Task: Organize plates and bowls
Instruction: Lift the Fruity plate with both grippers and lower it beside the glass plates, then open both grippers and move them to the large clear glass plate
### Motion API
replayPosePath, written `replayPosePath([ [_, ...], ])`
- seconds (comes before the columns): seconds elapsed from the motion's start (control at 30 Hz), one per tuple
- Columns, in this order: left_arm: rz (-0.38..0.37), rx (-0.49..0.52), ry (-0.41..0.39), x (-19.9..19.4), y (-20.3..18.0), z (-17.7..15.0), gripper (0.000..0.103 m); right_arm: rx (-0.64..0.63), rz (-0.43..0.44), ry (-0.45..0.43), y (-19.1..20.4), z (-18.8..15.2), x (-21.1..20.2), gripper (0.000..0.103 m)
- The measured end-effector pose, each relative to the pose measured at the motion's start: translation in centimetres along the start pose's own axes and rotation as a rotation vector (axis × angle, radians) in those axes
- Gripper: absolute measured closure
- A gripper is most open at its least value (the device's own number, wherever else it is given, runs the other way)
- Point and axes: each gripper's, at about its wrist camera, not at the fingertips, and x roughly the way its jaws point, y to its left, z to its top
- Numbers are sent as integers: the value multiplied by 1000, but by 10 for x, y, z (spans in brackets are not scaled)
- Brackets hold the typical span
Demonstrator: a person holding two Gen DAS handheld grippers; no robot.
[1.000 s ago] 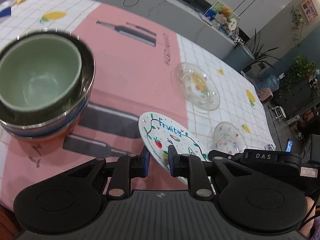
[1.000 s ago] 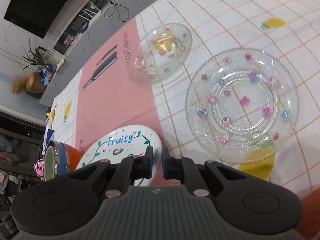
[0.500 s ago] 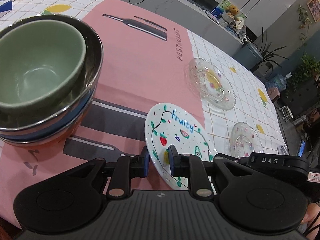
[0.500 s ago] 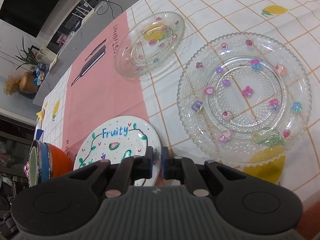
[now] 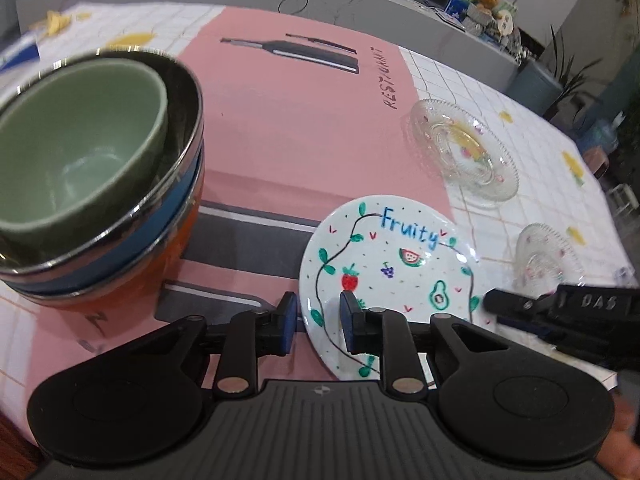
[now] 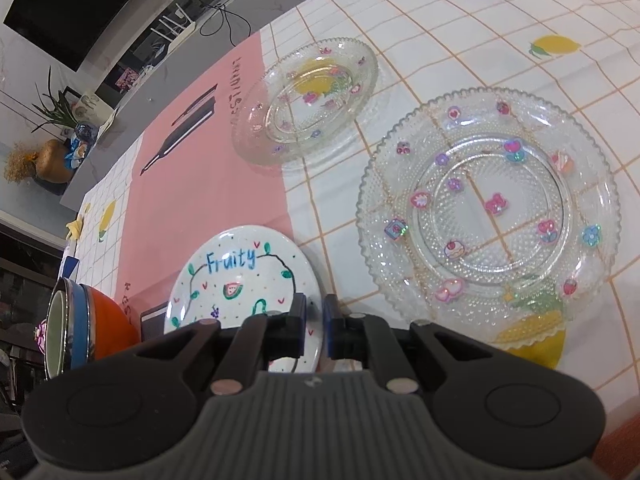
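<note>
Landmark: the white "Fruity" plate (image 5: 394,276), lying on the counter (image 5: 288,128) at the edge of the pink cloth panel.
Left tongs (image 5: 316,322): jaws have just been opening and now stand parted across the plate's near-left rim; the pads show a gap to the rim, so the plate looks released.
Right tongs (image 6: 315,326): at the plate's right rim, nearly clenched, a sliver wider than a second ago; the rim seems to run between the pads, but a real grip cannot be told.
Change: the plate sat tilted in both views a second ago; now it looks flatter, as if set down.
Meaning: this plate is probably placed; the glass ones remain unstacked.
Bowl stack (image 5: 92,176): left of the plate, green bowl nested in steel, blue and orange ones.
Far glass plate (image 6: 308,100): beyond the plate, apart.
Large glass plate (image 6: 488,208): right of it, near.
Hidden: the plate's near edge lies behind the tongs' bodies; the bowl stack is cut off in the right view; a hand (image 5: 624,436) barely shows.
</note>
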Motion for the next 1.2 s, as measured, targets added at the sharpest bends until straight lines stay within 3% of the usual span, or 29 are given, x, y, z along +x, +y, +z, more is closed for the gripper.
replayPosePath([
  [0.13,8,10,-35,-13,-1,-3,73,-24,-5,-24,3,-2,-7,90],
  [0.27,12,37,-86,-31,-11,-1,67,-84,-11,-62,14,-7,-21,67],
  [0.47,-97,58,-110,-45,-37,10,63,-179,-11,-148,28,1,-57,54],
  [0.6,-166,81,-116,-42,-61,15,63,-203,-92,-232,21,17,-83,40],
  [0.77,-222,117,-94,-32,-93,19,62,-143,-250,-199,-14,47,-88,39],
  [0.87,-244,125,-69,-20,-110,22,58,-81,-299,-168,-40,63,-87,39],
  [1.03,-259,126,-27,3,-132,29,53,28,-336,-124,-76,78,-80,39],
  [1.2,-251,140,6,24,-149,35,48,123,-287,-51,-93,83,-68,38],
])
